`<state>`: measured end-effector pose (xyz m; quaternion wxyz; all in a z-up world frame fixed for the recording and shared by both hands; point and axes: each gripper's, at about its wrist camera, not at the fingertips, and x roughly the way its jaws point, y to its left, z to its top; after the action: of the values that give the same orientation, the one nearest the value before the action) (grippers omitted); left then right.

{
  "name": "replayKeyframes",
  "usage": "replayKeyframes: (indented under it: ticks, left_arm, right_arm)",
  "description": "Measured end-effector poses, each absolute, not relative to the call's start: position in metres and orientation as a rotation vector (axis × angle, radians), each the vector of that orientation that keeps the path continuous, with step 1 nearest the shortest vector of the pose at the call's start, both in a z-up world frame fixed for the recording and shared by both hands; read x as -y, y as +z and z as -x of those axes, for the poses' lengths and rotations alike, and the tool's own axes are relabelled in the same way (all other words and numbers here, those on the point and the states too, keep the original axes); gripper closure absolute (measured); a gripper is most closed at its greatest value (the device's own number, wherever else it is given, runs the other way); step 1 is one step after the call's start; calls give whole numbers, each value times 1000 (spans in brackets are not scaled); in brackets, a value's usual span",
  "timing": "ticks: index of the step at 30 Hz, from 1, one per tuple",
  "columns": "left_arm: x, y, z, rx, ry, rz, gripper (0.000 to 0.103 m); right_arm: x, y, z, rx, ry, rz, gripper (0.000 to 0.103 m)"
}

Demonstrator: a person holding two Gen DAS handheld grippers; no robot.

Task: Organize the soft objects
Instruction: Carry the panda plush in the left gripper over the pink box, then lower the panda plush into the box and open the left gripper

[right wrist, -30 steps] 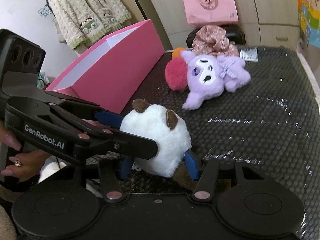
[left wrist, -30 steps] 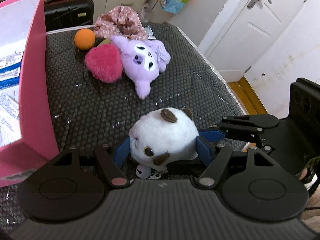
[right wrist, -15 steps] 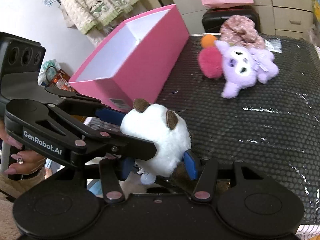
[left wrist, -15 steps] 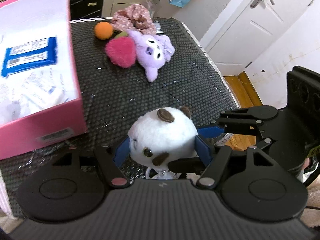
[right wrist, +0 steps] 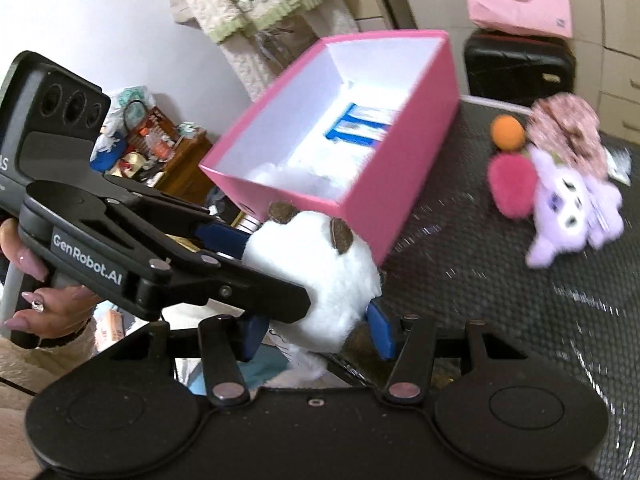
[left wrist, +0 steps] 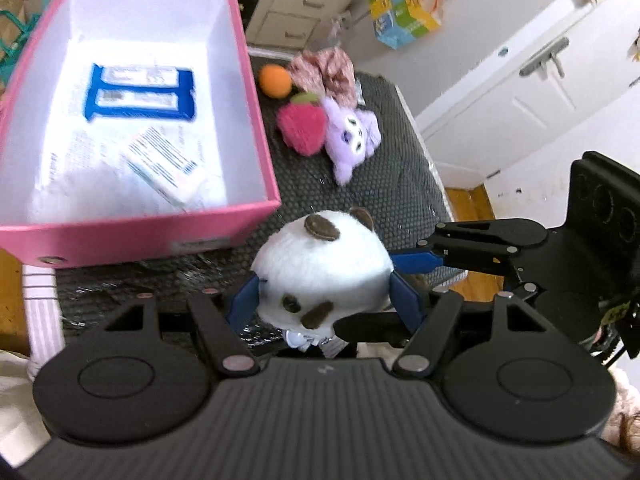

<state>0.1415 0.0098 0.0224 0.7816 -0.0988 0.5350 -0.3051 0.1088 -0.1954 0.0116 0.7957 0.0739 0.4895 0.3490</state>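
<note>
While both the left gripper [left wrist: 325, 306] and right gripper [right wrist: 316, 330] clench the white plush [left wrist: 320, 272] near the pink box [left wrist: 248, 216], not yet inside, strawberry [left wrist: 301, 128], purple plush [left wrist: 352, 140] and orange ball [left wrist: 274, 81] wait far on the worktop [left wrist: 380, 196].

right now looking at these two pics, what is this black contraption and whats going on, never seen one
There is no robot: a person holds a handheld two-finger gripper in each hand, and each carries a wide-angle camera looking along its blue-padded fingers. One picture comes from the left gripper, the other from the right gripper; each also shows the other gripper from the side. Both are shut on the same white plush toy, lifted near the corner of an open pink box that has packets inside. On the dark mat lie an orange ball, a strawberry plush, a purple plush and a patterned cloth.
</note>
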Motion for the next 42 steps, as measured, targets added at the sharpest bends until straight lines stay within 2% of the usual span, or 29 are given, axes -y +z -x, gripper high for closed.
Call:
replayKeyframes:
  ticks: [11, 18, 25, 29, 42]
  left_arm:
    - [-60, 68, -155, -905, -634, 225, 35]
    - [-77, 77, -183, -762, -581, 195, 35]
    - [-85, 49, -224, -771, -510, 155, 35]
    - [-94, 29, -241, -816, -487, 159, 36]
    - [-99, 4, -242, -785, -420, 84, 36]
  right_arm:
    - [159, 48, -144, -924, 796, -193, 44]
    - [139, 58, -182, -814, 794, -182, 44]
    - [107, 39, -221, -803, 790, -70, 44]
    - [95, 16, -244, -877, 823, -60, 44]
    - [61, -13, -255, -941, 853, 74, 43]
